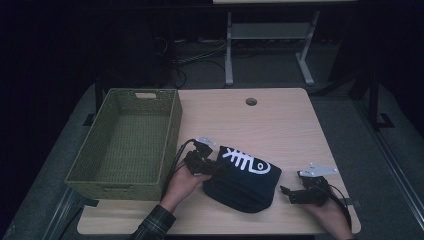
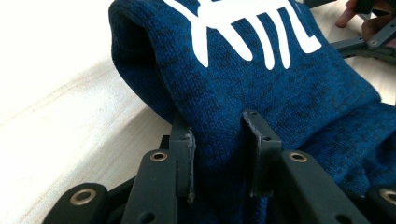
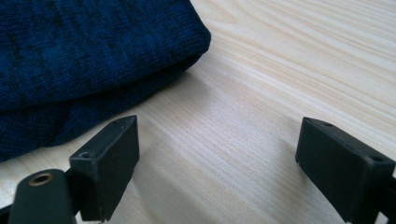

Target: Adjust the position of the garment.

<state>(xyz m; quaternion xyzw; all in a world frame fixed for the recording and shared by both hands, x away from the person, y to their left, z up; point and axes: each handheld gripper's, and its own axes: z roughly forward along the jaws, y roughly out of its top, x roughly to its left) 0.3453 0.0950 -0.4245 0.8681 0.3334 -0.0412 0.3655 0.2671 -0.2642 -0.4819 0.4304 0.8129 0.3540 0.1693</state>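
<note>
Basket [image 1: 125, 145]: green woven, at the desk's [image 1: 290, 125] left, nothing in it.
Left tongs [image 2: 219, 140]: I have them clamped on the folded navy sweater's [image 1: 245, 182] left edge, mid-desk.
Risk: my narrow pinch may slip, letting the folds spill open.
Right tongs [image 3: 217, 154]: gaping, nothing between them, just beside the sweater.

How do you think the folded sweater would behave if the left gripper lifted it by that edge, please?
The sweater is soft knit, so it would probably sag and unfold rather than stay stacked. The left gripper pinches only a bunched fold, so the lower layers may trail on the table. Its rough knit looks unlikely to slip.
</note>
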